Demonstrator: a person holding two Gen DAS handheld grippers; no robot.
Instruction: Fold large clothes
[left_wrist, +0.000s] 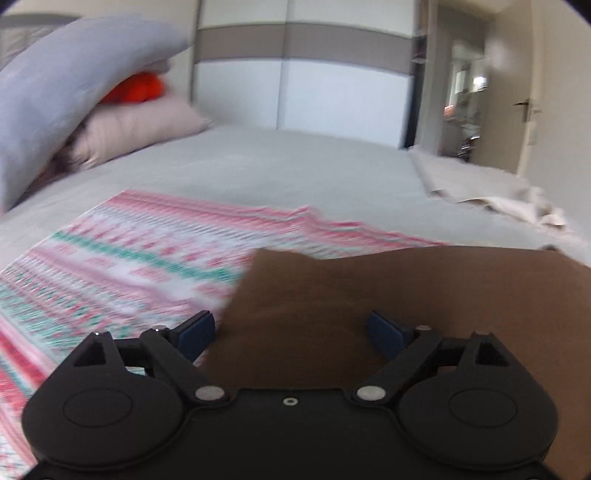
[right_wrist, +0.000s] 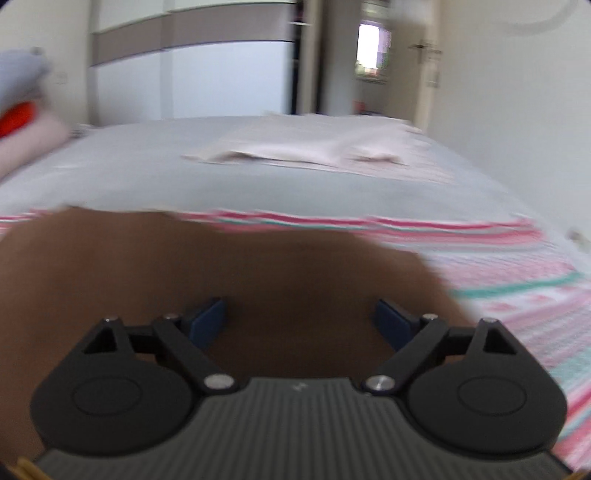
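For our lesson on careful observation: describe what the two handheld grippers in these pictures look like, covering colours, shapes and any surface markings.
Both are matte black. The left gripper has two round disc-shaped housings, angled link arms with silver pivot pins, dark blue pads on its fingers, and a smooth black centre plate. The right gripper is built the same way, but its centre plate is grey and ribbed with fine parallel grooves. No cables or sleeves show.

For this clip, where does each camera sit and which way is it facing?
Left wrist: on the left tongs, looking across the bed toward the wardrobe; open blue pads over brown garment.
Right wrist: on the right tongs, same heading; pads open.
Shared: brown garment, patterned cloth, beige cloth, pillows.
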